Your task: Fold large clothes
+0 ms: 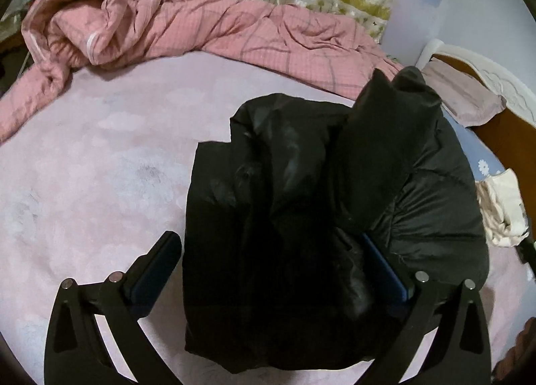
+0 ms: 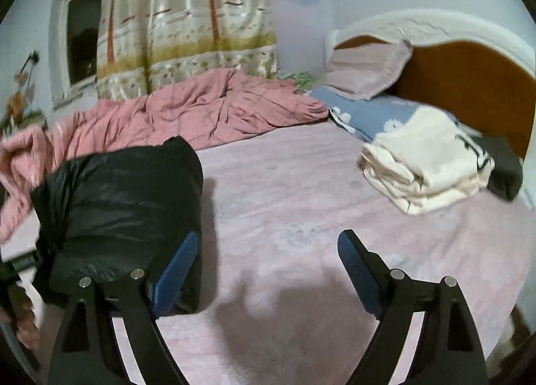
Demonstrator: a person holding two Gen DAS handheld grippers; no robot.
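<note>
A black puffer jacket (image 1: 284, 190) lies bundled on the pink bed sheet (image 1: 100, 157). My left gripper (image 1: 268, 244) is open wide, its fingers on either side of the jacket's near part; the right finger is partly buried in the fabric. In the right wrist view the jacket (image 2: 124, 190) sits at the left as a thick folded bundle. My right gripper (image 2: 268, 251) is open and empty over the sheet (image 2: 294, 204), its left finger (image 2: 177, 264) right beside the jacket's edge.
A crumpled pink quilt (image 1: 187, 26) lies along the far side of the bed (image 2: 187, 110). A folded cream cloth (image 2: 425, 167) and dark item sit near the blue pillow (image 2: 372, 113) and wooden headboard (image 2: 469, 83). Curtain (image 2: 187, 23) and window behind.
</note>
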